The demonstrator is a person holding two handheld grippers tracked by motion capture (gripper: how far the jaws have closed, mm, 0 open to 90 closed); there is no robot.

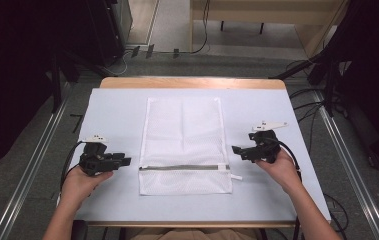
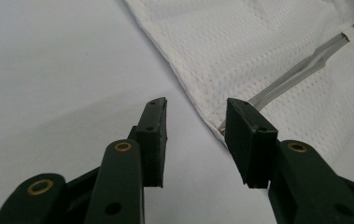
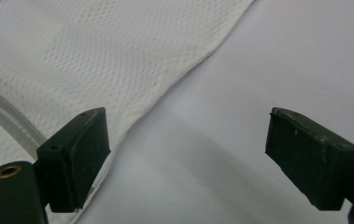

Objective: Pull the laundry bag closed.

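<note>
Your table [image 1: 112, 107] carries a white mesh laundry bag [image 1: 183, 130] lying flat at its middle, its grey zipper [image 1: 182, 167] run across near your edge — nothing about it looks handled yet. Your left gripper [image 1: 126, 161] sits just beside the bag's left edge, jaws apart and empty; your right gripper [image 1: 235, 149] hovers at the right edge — likewise apart, gripping nothing. All the work remains.
</note>
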